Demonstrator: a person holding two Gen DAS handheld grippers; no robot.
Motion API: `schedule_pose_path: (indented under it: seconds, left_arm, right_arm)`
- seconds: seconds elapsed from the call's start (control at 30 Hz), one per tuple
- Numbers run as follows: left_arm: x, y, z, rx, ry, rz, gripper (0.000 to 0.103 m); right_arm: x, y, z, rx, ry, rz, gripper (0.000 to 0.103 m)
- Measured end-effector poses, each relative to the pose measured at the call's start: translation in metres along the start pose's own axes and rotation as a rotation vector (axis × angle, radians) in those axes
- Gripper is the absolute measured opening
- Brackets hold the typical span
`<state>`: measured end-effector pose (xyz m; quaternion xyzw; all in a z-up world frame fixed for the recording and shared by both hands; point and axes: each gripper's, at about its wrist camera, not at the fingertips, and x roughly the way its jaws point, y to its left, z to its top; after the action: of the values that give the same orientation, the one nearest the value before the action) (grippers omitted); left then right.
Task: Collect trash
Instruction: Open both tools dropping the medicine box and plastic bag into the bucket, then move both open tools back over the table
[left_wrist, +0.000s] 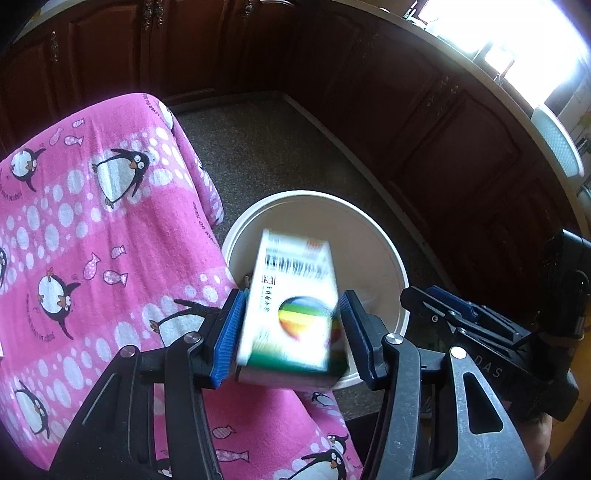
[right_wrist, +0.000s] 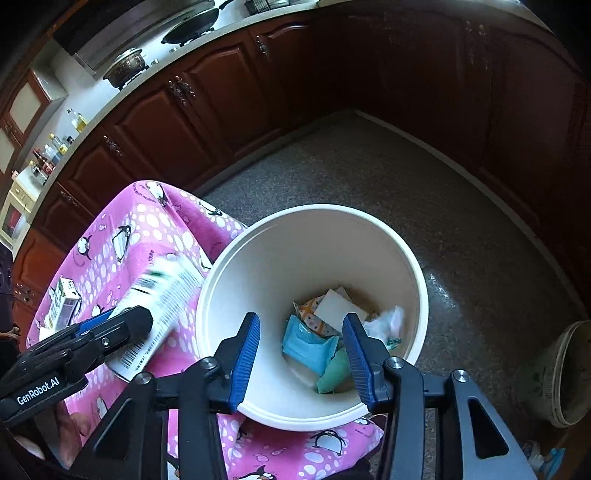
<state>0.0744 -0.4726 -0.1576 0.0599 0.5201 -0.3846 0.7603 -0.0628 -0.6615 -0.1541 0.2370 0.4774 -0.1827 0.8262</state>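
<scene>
Beside the pink penguin-print cloth (right_wrist: 110, 258), on the speckled floor (right_wrist: 369, 177): one white bucket (right_wrist: 406, 266), upright, rim touching the cloth's draped edge.

Contents of bucket: a blue packet (right_wrist: 306, 345), a green packet (right_wrist: 334, 373), a white card (right_wrist: 340, 308), a patterned wrapper (right_wrist: 314, 317), crumpled clear plastic (right_wrist: 384, 323), all lying on the bottom.

Left gripper (left_wrist: 291, 325): a white carton (left_wrist: 291, 295) with a rainbow circle stands between its blue pads, motion-blurred. A gap shows at the right pad; whether the left pad still presses, I cannot tell. Carton sits over the bucket's near rim.

Right gripper (right_wrist: 301, 354): jaws apart, nothing between them, poised over the bucket's mouth.

On the cloth, far left: one small green-and-white carton (right_wrist: 64, 302), lying apart.

Background: dark wooden cabinets (right_wrist: 221, 110), counter with pans (right_wrist: 188, 26).
</scene>
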Motion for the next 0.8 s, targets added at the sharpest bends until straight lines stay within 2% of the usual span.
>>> schedule_pose_path:
  seconds: [0.03,0.3,0.8]
  left_arm:
    - [0.001,0.0,-0.002,-0.003,-0.002,-0.005,0.057]
    - [-0.012,0.01,-0.007,-0.005,-0.017,-0.01,0.058]
    - [-0.059,0.039,-0.026,0.005,-0.093,0.076,0.058]
  right_arm:
    - [0.0,0.001,0.0,-0.002,-0.001,-0.001,0.045]
    - [-0.008,0.007,-0.003,-0.004,-0.005,0.013,0.045]
    - [-0.017,0.045,-0.008,-0.064,-0.009,0.041,0.048]
